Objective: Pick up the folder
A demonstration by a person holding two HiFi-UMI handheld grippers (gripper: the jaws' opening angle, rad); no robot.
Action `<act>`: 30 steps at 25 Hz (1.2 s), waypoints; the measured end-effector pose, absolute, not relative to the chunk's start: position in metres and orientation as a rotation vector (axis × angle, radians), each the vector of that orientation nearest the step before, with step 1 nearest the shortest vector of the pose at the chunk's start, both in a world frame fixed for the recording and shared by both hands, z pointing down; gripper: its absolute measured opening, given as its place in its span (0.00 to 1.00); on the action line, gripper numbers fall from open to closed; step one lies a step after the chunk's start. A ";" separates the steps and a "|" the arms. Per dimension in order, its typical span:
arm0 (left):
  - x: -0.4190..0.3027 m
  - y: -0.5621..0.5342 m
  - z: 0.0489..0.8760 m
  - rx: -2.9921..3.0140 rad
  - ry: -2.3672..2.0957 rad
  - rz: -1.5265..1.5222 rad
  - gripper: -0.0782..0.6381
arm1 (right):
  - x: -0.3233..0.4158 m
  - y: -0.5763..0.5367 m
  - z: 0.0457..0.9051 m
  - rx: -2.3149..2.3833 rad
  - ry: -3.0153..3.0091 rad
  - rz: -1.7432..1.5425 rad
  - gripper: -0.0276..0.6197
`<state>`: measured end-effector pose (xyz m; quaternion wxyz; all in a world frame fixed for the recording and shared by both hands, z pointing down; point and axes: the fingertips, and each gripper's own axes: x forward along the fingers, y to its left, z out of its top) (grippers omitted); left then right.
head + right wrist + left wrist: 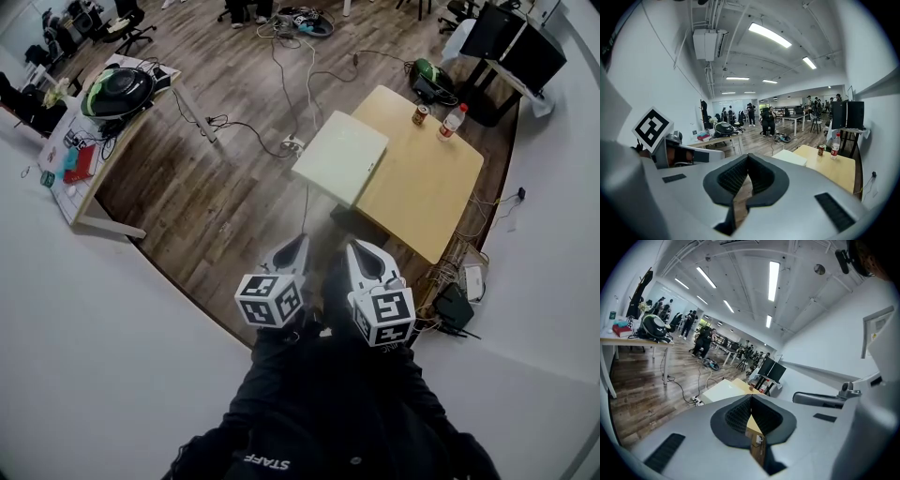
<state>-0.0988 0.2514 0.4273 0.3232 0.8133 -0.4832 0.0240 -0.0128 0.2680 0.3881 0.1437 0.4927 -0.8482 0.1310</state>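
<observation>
The folder (340,157) is a pale, flat, closed sheet lying on the near left corner of a light wooden table (422,187), overhanging its edge. Both grippers hover side by side short of the table, above the wooden floor, apart from the folder. My left gripper (302,239) is shut with nothing between its jaws; in the left gripper view the folder (723,390) lies ahead beyond the closed tips (751,397). My right gripper (354,246) is also shut and empty; in the right gripper view the folder (790,157) sits ahead to the right of its tips (748,157).
A can (421,114) and a plastic bottle (452,122) stand at the table's far side. Black monitors (511,42) stand behind it. Cables and a power strip (292,143) lie on the floor left of the table. A cluttered desk (103,131) is at the far left.
</observation>
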 end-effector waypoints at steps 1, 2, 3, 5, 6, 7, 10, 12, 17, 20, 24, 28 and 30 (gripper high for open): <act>-0.097 0.243 0.429 2.132 -1.272 0.067 0.16 | -0.011 0.259 0.390 1.419 -2.447 0.379 0.08; -0.096 0.234 0.430 2.130 -1.276 0.070 0.16 | -0.009 0.248 0.390 1.418 -2.451 0.380 0.08; -0.094 0.223 0.430 2.129 -1.282 0.073 0.16 | -0.007 0.237 0.390 1.418 -2.457 0.380 0.08; -0.091 0.197 0.428 2.132 -1.294 0.079 0.16 | -0.004 0.210 0.385 1.418 -2.474 0.378 0.08; -0.088 0.183 0.426 2.137 -1.298 0.084 0.16 | -0.002 0.197 0.383 1.418 -2.483 0.378 0.08; -0.085 0.169 0.425 2.143 -1.300 0.089 0.16 | 0.000 0.184 0.380 1.416 -2.493 0.377 0.08; -0.068 0.124 0.421 2.167 -1.298 0.098 0.16 | 0.013 0.145 0.379 1.418 -2.505 0.373 0.08; -0.054 0.097 0.419 2.178 -1.292 0.103 0.16 | 0.026 0.120 0.380 1.425 -2.501 0.386 0.08; -0.025 0.044 0.416 2.194 -1.271 0.128 0.16 | 0.056 0.062 0.373 1.466 -2.498 0.392 0.08; -0.014 0.015 0.414 2.196 -1.280 0.137 0.16 | 0.066 0.035 0.371 1.459 -2.508 0.404 0.08; -0.006 -0.012 0.415 2.188 -1.296 0.155 0.16 | 0.080 0.008 0.375 1.465 -2.500 0.432 0.08; -0.002 -0.028 0.427 2.161 -1.314 0.200 0.16 | 0.093 -0.011 0.385 1.476 -2.492 0.489 0.08; -0.001 -0.033 0.434 2.146 -1.322 0.223 0.16 | 0.100 -0.017 0.392 1.488 -2.479 0.516 0.08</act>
